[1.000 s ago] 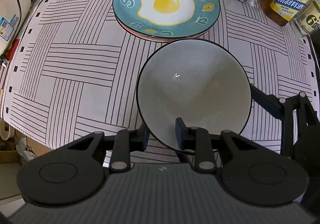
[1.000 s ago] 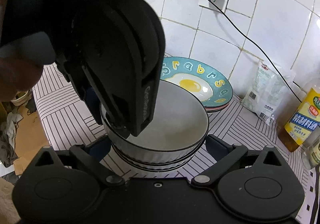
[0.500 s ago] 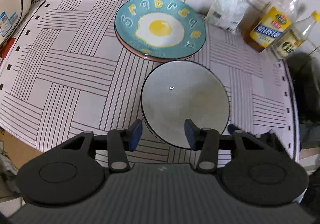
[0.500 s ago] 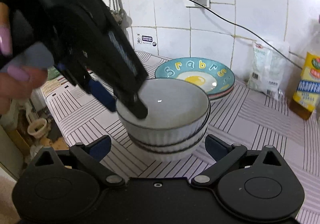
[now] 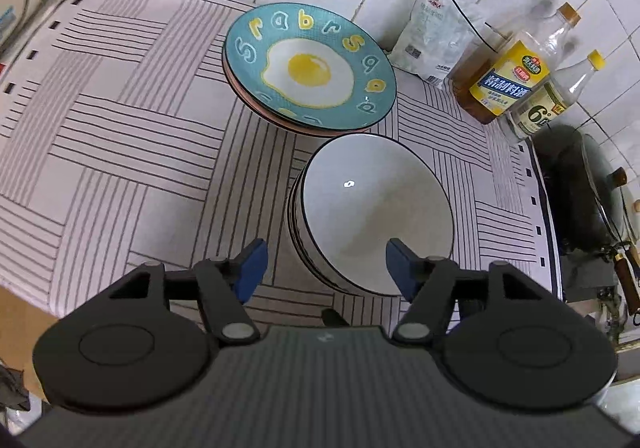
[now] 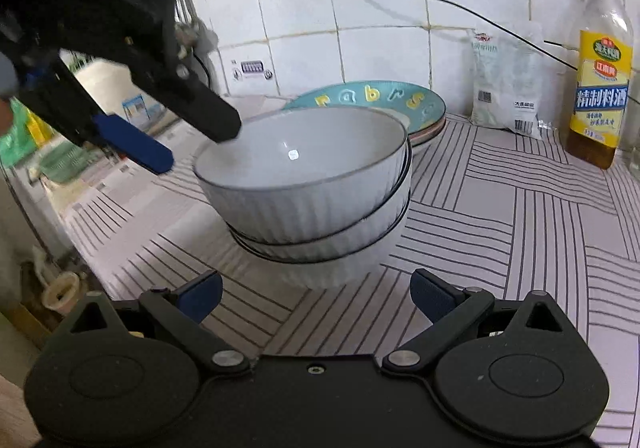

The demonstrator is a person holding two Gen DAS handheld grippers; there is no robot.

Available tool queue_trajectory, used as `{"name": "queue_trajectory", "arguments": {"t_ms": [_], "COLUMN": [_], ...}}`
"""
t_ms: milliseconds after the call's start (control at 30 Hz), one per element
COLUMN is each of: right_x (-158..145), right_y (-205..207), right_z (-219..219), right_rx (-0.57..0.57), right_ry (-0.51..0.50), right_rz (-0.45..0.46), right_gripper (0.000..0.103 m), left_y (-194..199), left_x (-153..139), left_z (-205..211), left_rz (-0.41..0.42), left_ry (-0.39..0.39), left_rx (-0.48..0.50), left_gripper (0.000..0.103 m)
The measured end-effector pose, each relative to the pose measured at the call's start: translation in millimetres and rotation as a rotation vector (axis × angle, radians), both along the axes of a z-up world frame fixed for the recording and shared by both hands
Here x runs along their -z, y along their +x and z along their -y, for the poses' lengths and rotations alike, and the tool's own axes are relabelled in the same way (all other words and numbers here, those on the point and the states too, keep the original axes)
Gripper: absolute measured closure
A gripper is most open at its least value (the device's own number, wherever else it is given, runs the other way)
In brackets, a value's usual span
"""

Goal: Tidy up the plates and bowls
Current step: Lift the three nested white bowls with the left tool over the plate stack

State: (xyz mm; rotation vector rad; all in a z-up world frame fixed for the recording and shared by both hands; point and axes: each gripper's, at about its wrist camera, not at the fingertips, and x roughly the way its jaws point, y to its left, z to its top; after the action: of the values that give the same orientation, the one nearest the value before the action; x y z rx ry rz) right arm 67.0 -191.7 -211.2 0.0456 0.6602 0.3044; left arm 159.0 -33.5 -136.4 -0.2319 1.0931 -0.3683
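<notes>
A stack of white ribbed bowls [image 5: 372,207] [image 6: 316,183] with dark rims stands on the striped mat. Behind it, a teal plate with a fried-egg picture [image 5: 308,67] [image 6: 384,99] lies on top of a pink plate. My left gripper [image 5: 324,268] is open and empty, raised above the near rim of the bowls; it also shows in the right wrist view [image 6: 188,135] at the stack's left rim. My right gripper [image 6: 316,296] is open and empty, low in front of the stack.
Two bottles [image 5: 512,75] and a white bag [image 5: 436,39] stand by the tiled wall at the back right. A dark pan with a lid [image 5: 592,187] is at the far right. The mat [image 5: 120,127] ends at the counter's left and front edges.
My left gripper let go of the top bowl, opened wide and lifted up and back. The bowl now rests on the stack. My right gripper drew back and lower.
</notes>
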Motion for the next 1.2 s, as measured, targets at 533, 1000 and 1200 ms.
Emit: {"name": "queue_trajectory", "arguments": {"t_ms": [533,1000,1200], "right_x": [21,25,24], "right_y": [29,36,32], "right_z": [-21,-17,-22], "right_rx": [0.085,0.074,0.097], "right_ry": [0.006,0.051,0.046], "right_rz": [0.067,0.054,0.055], "right_gripper": [0.0,0.0,0.001], "left_y": [24,46,42], "left_x": [39,58,57], "left_z": [6,5,5], "left_rz": [0.009,-0.048,-0.045], "left_ry": [0.01,-0.087,-0.066], "left_rx": [0.116,0.172,0.215], "left_gripper": [0.047,0.056,0.056]}}
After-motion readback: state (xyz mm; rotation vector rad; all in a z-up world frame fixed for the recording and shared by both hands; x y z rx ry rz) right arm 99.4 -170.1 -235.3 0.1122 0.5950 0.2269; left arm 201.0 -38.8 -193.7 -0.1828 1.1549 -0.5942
